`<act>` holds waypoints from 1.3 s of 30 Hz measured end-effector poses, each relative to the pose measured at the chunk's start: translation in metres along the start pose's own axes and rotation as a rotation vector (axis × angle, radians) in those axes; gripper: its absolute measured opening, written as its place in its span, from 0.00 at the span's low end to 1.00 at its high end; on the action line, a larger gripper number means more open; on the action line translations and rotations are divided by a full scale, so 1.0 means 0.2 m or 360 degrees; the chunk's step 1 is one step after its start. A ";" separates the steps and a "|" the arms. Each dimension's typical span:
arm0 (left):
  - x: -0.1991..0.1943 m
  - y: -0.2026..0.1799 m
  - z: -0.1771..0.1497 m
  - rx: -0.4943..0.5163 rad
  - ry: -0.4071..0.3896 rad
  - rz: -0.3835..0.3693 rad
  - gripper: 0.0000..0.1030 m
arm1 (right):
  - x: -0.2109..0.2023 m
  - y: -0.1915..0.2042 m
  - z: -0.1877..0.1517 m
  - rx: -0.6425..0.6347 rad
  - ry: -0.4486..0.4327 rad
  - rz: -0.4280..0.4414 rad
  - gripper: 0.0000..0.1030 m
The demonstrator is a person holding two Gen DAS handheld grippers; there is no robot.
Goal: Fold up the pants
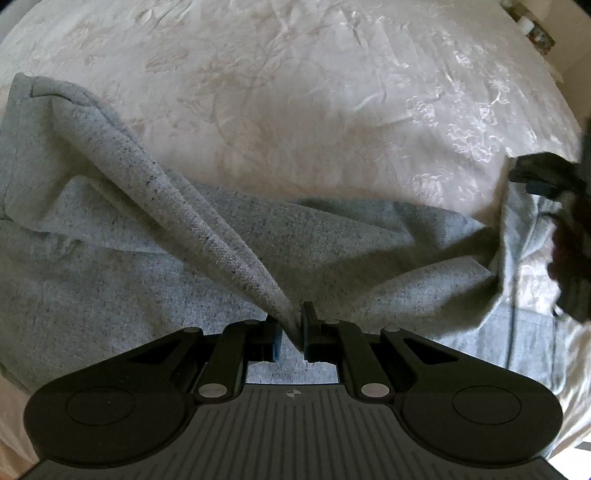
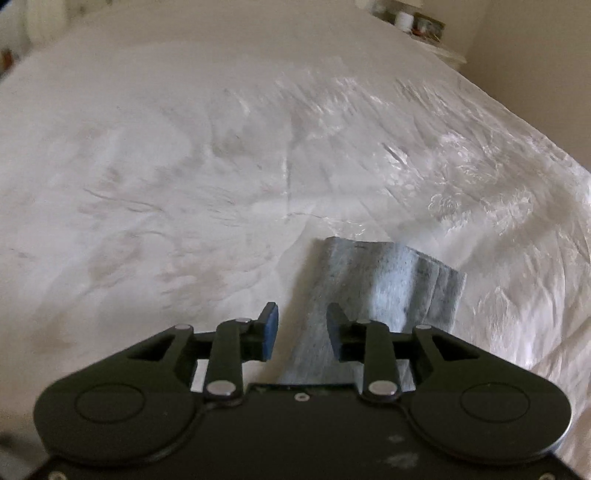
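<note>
Grey speckled pants [image 1: 122, 280] lie spread over a white bedspread [image 1: 295, 92]. My left gripper [image 1: 291, 332] is shut on a ridge of their fabric, which runs taut from the jaws up to the left. At the right edge of the left wrist view the other gripper [image 1: 543, 173] and a hand appear over the cloth. In the right wrist view my right gripper [image 2: 302, 332] stands open above a cuffed end of the pants [image 2: 402, 284]. The cloth lies beneath and behind the fingers, and the pads do not press on it.
The bedspread [image 2: 184, 166] is glossy with an embroidered flower pattern and fills both views. A shelf with small items [image 2: 417, 24] stands against the wall beyond the bed's far right corner. The bed's right edge [image 2: 576, 332] drops off near my right gripper.
</note>
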State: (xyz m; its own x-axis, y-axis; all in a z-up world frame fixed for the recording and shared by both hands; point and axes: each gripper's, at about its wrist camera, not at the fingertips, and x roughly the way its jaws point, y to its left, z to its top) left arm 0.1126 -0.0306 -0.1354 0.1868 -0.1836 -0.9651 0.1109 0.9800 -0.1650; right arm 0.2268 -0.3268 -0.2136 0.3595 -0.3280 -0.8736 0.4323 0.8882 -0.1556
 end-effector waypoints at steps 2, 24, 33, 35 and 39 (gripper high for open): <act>0.01 0.00 0.00 -0.0001 0.0012 0.0003 0.10 | 0.07 0.00 -0.02 -0.0047 0.0067 -0.0128 0.32; -0.25 -0.02 -0.17 0.0174 -0.0207 -0.0024 0.09 | -0.71 -0.95 -0.59 0.0748 -0.0080 0.0128 0.03; -0.19 0.00 -0.37 0.0234 -0.0097 0.0055 0.10 | -0.49 -1.06 -1.16 0.1034 0.0204 0.0175 0.07; -0.22 0.00 -0.39 0.0244 -0.0117 0.0075 0.10 | -0.49 -1.08 -1.19 0.1098 0.0195 0.0205 0.18; -0.24 0.00 -0.41 0.0219 -0.0139 0.0102 0.10 | -0.49 -1.15 -1.22 0.1220 0.0152 0.0218 0.29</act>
State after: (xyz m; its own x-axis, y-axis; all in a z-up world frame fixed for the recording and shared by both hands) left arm 0.0243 -0.0147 -0.1056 0.2813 -0.1327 -0.9504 0.2277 0.9713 -0.0682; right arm -0.1089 -0.4212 -0.2052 0.3934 -0.1717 -0.9032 0.8519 0.4374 0.2879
